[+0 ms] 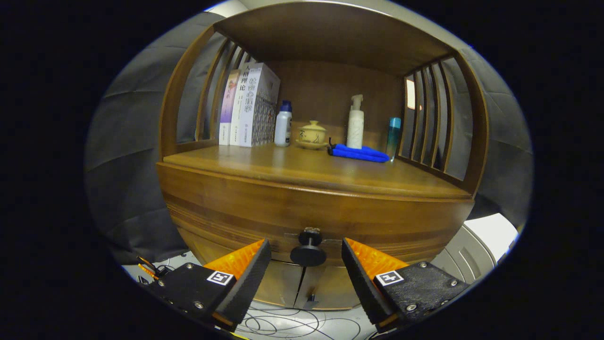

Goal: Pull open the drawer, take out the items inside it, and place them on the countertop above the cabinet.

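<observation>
Drawer (311,215) is sitting shut just ahead of us, its round knob (308,254) lying between our spread fingers — we are holding the gripper (306,269) open and level with it, touching nothing, so the fingers can close squarely on the knob. Beyond, the countertop (302,171) is waiting for items.

Glossy wooden cabinet (311,208), smooth finish
Its drawer knob (308,254) looks matt dark; the folded cloth (359,153) soft; the pump bottle (355,123) smooth plastic.
</observation>
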`<state>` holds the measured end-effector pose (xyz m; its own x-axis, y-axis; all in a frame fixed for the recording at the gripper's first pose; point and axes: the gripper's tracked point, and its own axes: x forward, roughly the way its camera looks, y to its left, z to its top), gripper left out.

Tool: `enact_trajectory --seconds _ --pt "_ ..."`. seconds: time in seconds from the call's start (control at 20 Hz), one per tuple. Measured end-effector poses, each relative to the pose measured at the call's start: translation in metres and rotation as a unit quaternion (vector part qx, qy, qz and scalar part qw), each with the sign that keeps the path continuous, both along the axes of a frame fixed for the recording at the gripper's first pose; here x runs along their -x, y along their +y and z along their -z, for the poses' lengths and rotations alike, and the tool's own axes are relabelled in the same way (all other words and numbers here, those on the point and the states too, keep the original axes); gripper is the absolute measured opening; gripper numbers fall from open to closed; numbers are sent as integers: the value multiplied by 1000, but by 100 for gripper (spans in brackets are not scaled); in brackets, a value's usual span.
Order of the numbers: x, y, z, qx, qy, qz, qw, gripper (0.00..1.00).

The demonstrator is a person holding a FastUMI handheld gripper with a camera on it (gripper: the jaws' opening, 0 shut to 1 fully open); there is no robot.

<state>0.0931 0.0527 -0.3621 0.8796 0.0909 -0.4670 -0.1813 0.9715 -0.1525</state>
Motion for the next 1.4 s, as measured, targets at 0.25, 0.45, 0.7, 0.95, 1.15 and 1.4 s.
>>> enact_trajectory --seconds 0.25,0.45,0.7,0.95,1.15,1.4 --pt "-11 -1 11 5 10 1 1000 85" --pt "-19 -7 18 6 11 4 1000 70" --pt "-21 -2 19 2 -8 -3 1000 47" --pt "-20 -2 20 -1 -25 -12 1000 37" --pt "-20 -2 21 5 -20 -8 1000 32" --pt "-8 -6 20 6 -18 -3 1000 32"
